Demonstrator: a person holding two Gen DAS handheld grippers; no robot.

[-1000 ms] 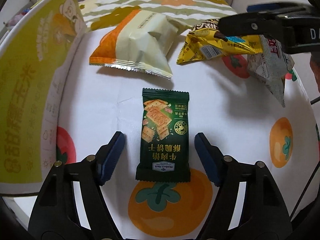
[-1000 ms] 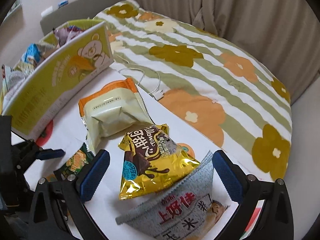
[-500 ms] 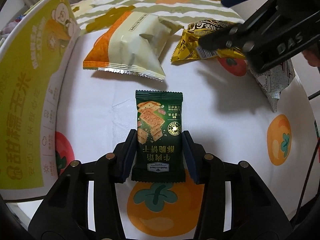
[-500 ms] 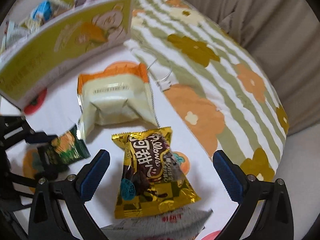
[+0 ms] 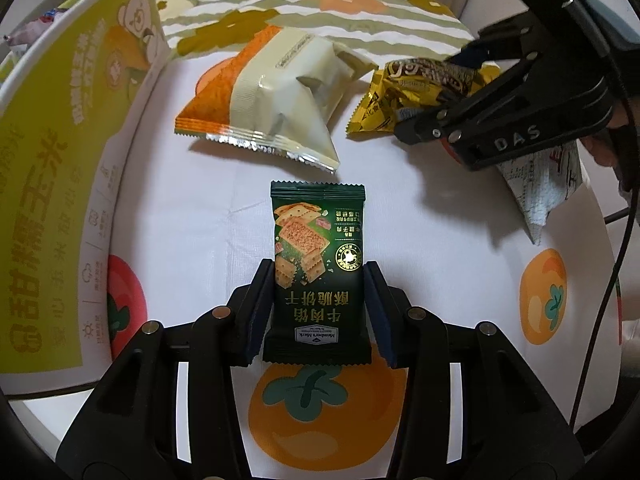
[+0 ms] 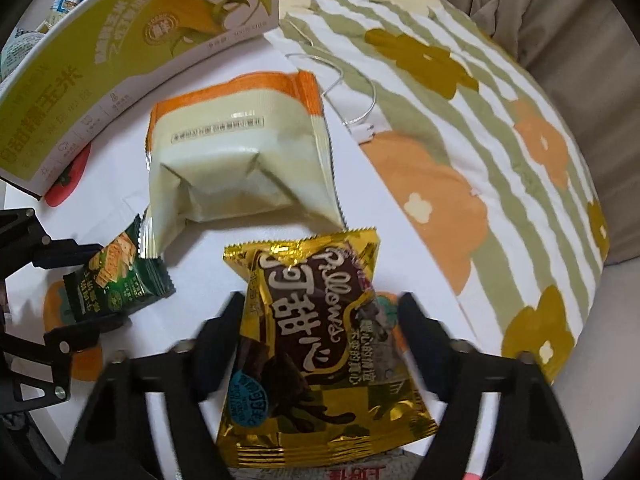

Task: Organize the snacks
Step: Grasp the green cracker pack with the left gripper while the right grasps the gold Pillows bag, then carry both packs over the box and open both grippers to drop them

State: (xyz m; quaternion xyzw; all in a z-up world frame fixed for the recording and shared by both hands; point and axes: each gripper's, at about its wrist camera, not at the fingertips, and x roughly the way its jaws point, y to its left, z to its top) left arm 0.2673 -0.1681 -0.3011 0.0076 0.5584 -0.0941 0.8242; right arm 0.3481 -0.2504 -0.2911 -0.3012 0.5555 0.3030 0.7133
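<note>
Green cracker packet point(image 5: 318, 270) lies near us on the white cloth point(image 5: 420, 216), pinched in our left gripper point(image 5: 318, 312), while our right gripper point(image 6: 320, 344) has just been closing around the gold packet point(image 6: 320, 344), both presumably bound for the yellow box point(image 6: 132, 32) far left.

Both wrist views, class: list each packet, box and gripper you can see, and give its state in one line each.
Green cracker packet: flat on the cloth, sealed, clamped at its sides.
Gold packet: sealed, between the right fingers.
Cream and orange bag: lying loose, sealed.
Grey packet: lying loose.
Yellow box: open-topped, packets inside.
Left gripper: shut on the cracker packet.
Right gripper: jaws just closing on the gold packet.
</note>
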